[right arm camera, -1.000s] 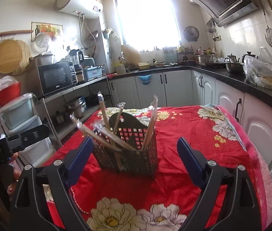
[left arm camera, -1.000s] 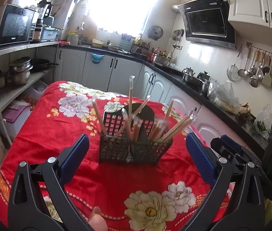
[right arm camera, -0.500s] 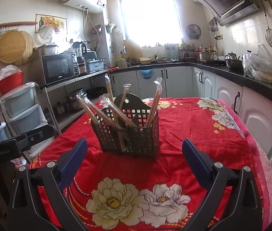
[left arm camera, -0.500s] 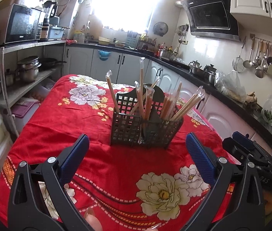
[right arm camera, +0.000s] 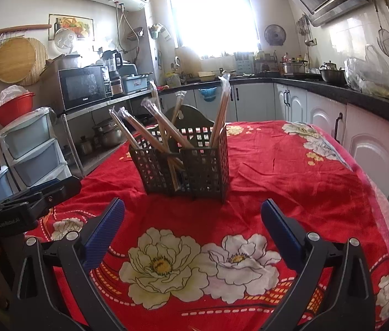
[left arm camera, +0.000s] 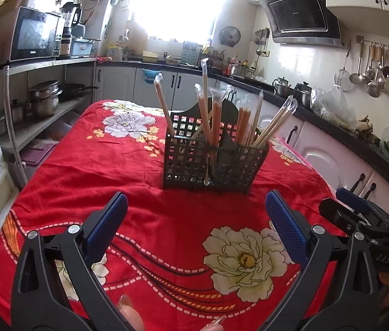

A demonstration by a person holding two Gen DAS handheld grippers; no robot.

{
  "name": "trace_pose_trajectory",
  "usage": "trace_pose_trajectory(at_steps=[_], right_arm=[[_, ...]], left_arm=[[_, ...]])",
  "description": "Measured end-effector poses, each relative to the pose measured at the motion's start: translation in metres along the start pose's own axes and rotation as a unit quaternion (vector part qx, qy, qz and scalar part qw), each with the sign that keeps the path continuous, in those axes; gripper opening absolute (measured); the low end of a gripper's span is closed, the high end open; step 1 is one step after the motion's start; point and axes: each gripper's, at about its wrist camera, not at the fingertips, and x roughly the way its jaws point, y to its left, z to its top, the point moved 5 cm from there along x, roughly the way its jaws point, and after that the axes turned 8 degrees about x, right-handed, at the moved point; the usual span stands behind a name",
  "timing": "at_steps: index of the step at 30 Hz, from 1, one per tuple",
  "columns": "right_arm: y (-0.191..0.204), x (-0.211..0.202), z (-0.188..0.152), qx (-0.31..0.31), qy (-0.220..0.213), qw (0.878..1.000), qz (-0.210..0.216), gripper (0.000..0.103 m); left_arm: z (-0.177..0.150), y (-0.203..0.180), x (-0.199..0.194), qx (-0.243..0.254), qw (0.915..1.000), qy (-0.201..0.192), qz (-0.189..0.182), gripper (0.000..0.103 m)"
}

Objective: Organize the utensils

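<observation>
A dark mesh utensil basket (left arm camera: 213, 160) stands upright on the red flowered tablecloth (left arm camera: 166, 220). Several plastic-wrapped chopstick pairs (left arm camera: 213, 115) stand in its compartments and lean outward. It also shows in the right wrist view (right arm camera: 186, 165) with the chopsticks (right arm camera: 150, 132). My left gripper (left arm camera: 195, 220) is open and empty, well short of the basket. My right gripper (right arm camera: 193, 223) is open and empty, also in front of the basket. The right gripper shows at the right edge of the left wrist view (left arm camera: 359, 218); the left gripper shows at the left edge of the right wrist view (right arm camera: 29, 207).
A shelf rack with a microwave (left arm camera: 35, 37) and pots (left arm camera: 42, 99) stands left of the table. Plastic drawers (right arm camera: 31, 151) stand beside it. White cabinets and a dark counter (left arm camera: 332, 121) run along the right and back.
Both grippers have drawn back from the basket and lowered, so it looks farther away and higher in both views. Both stay open and empty.
</observation>
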Motion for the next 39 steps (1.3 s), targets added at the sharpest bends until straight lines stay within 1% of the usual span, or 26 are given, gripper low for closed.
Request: trace_pose_trajectory(at_steps=[5, 10, 13, 18, 21, 26, 39], right_arm=[[-0.002, 0.001, -0.009, -0.005, -0.013, 1.0, -0.013, 0.096], [-0.008, -0.003, -0.014, -0.008, -0.045, 0.998, -0.033, 0.096], [-0.012, -0.002, -0.016, -0.009, -0.054, 0.998, -0.038, 0.096], [-0.014, -0.002, -0.018, -0.007, -0.066, 0.997, -0.035, 0.096], [-0.014, 0.001, -0.023, -0.007, -0.061, 0.998, -0.034, 0.096], [-0.019, 0.003, -0.024, 0.005, -0.054, 0.998, -0.032, 0.096], [-0.02, 0.004, -0.027, 0.006, -0.047, 0.998, -0.032, 0.096]], left_arm=[[-0.009, 0.003, 0.005, -0.008, 0.9999, -0.008, -0.004, 0.092], [-0.014, 0.008, 0.005, -0.008, 0.9995, -0.029, 0.007, 0.092], [-0.016, 0.01, 0.007, -0.005, 0.9993, -0.035, 0.013, 0.092], [-0.02, 0.013, 0.011, -0.003, 0.9989, -0.041, 0.024, 0.092], [-0.023, 0.013, 0.013, -0.001, 0.9986, -0.042, 0.03, 0.092], [-0.025, 0.013, 0.011, 0.003, 0.9983, -0.051, 0.029, 0.092], [-0.026, 0.012, 0.013, 0.006, 0.9982, -0.046, 0.039, 0.092]])
